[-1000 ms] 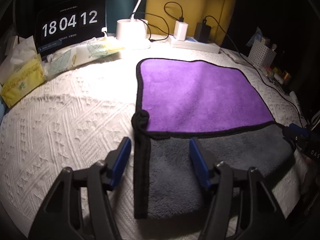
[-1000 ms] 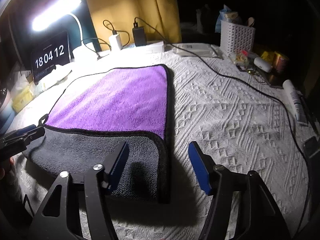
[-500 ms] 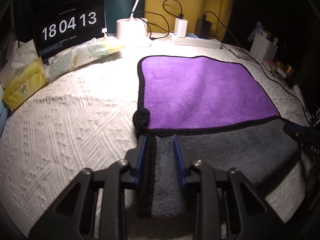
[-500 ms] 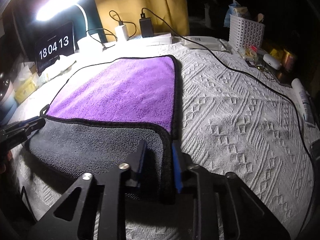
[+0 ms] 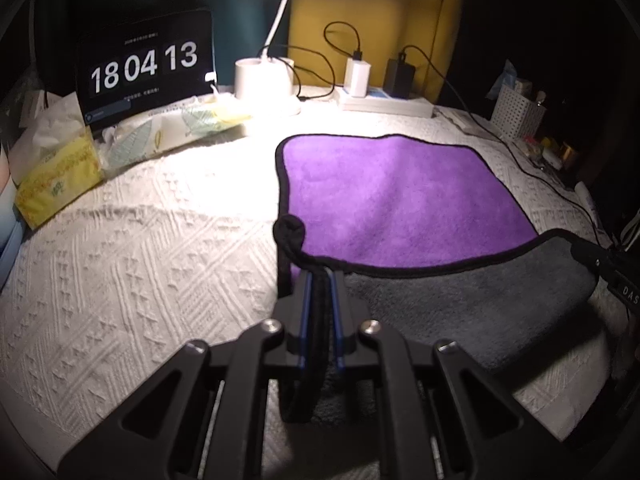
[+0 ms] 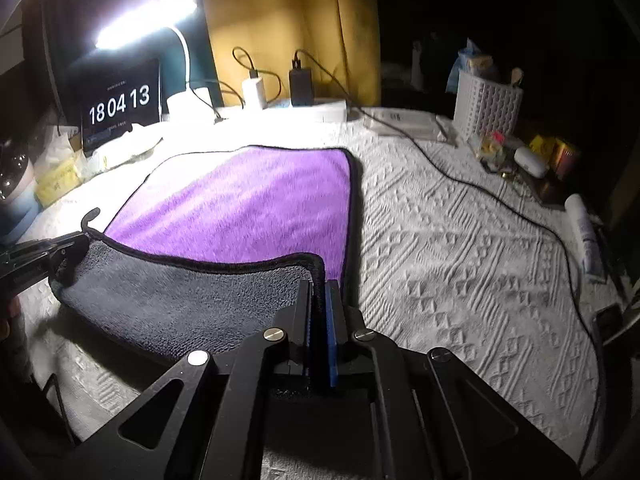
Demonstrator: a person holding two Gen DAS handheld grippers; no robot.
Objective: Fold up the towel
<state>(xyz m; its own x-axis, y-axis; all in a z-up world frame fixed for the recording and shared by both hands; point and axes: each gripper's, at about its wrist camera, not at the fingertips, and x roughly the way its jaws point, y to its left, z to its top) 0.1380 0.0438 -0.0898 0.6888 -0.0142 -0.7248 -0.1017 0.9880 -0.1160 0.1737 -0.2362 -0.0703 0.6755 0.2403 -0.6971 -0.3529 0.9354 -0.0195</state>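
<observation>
Purple-grey towel, near edge folded, both corners pinched.

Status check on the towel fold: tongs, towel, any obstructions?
Left tongs shut on towel near-left corner. Right tongs shut on near-right corner. Near edge lifted, grey side up, purple half flat. Black cable lies right of towel, apart.

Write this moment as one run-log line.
step: fold towel | left gripper: shut on towel near-left corner | right gripper: shut on near-right corner | grey underside turned up over purple
</observation>
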